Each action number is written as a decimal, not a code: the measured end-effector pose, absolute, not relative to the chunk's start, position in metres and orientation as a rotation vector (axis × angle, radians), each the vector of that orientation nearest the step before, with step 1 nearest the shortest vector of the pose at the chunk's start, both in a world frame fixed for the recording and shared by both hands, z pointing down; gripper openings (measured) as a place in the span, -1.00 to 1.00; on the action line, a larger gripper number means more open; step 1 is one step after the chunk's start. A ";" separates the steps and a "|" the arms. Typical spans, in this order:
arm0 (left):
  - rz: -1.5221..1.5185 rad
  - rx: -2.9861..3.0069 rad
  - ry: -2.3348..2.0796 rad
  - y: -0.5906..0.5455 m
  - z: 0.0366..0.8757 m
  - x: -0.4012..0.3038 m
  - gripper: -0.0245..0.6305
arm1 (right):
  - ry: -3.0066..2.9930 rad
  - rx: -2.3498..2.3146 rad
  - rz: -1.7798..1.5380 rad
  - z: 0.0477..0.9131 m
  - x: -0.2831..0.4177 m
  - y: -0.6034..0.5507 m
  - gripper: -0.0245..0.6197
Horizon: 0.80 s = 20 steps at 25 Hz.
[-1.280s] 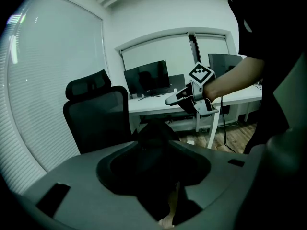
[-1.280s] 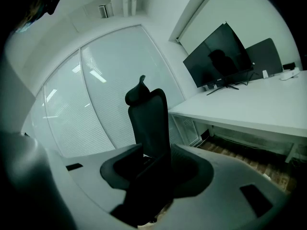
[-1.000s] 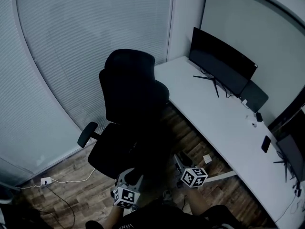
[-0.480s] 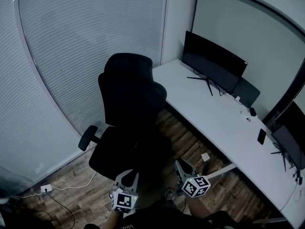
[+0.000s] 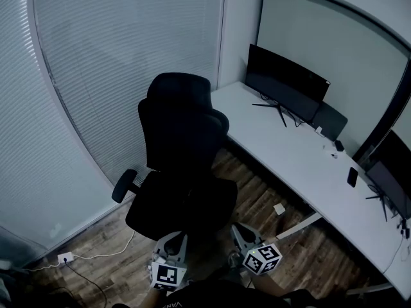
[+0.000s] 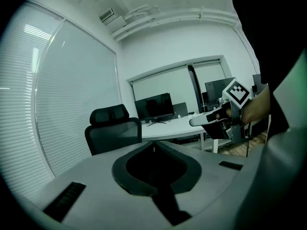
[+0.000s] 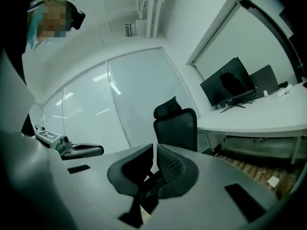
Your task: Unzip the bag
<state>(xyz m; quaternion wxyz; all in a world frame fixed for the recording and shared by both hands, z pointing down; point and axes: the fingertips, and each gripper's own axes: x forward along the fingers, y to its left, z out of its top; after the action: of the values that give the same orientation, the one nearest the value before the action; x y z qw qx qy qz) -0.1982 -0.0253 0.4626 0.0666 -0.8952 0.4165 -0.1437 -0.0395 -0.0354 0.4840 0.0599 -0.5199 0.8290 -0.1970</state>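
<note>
1. Head view first: the left gripper [image 5: 174, 244] and the right gripper [image 5: 243, 235] sit low at the bottom edge, tucked close to the person, side by side and apart.
2. And the bag? Nowhere to be made out. Ahead stands a black chair [image 5: 183, 127] beside the long white desk [image 5: 289, 153] with a monitor [image 5: 286, 82] on it. The chair's seat is too dark to say whether anything lies on it.
3. Over to the tongs. The left gripper's jaws have just been closing and now meet at the tips, clenched on nothing. The right gripper's jaws have just been closing too and stand all but together, with only a sliver of room showing between them and no thing in there.
4. So the step in hand, as I read it, is finding and approaching the bag; no unzipping looks begun.
5. Doing it well likely means getting the bag squarely into sight before reaching, then spreading both pairs of jaws on the way in, since clenched tips cannot take a zip pull.
6. Best bet after that: one gripper pins the fabric just beside the zip's closed end, and the other nips the pull tab.
7. Draw the tab along the line of the teeth, not up and away, or the bag may simply lift.
</note>
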 end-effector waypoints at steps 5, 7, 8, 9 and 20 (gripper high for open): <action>-0.405 -2.707 1.251 -0.010 0.462 -0.214 -0.86 | 2.545 -1.555 -0.597 0.485 -0.066 -0.017 -0.76; -0.396 -2.710 1.254 -0.007 0.462 -0.220 -0.86 | 2.553 -1.544 -0.603 0.486 -0.073 -0.012 -0.76; -0.392 -2.711 1.258 -0.005 0.462 -0.223 -0.86 | 2.558 -1.539 -0.604 0.486 -0.076 -0.009 -0.76; -0.389 -2.712 1.263 -0.003 0.463 -0.226 -0.86 | 2.563 -1.537 -0.603 0.487 -0.079 -0.007 -0.76; -0.360 -2.709 1.293 0.016 0.467 -0.242 -0.87 | 2.578 -1.550 -0.577 0.491 -0.090 0.013 -0.78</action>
<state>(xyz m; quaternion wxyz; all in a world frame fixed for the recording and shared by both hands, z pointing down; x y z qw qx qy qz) -0.2423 0.0157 0.4672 0.0589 -0.8945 0.4269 -0.1189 -0.0896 0.0125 0.4908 0.0393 -0.5057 0.8409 -0.1884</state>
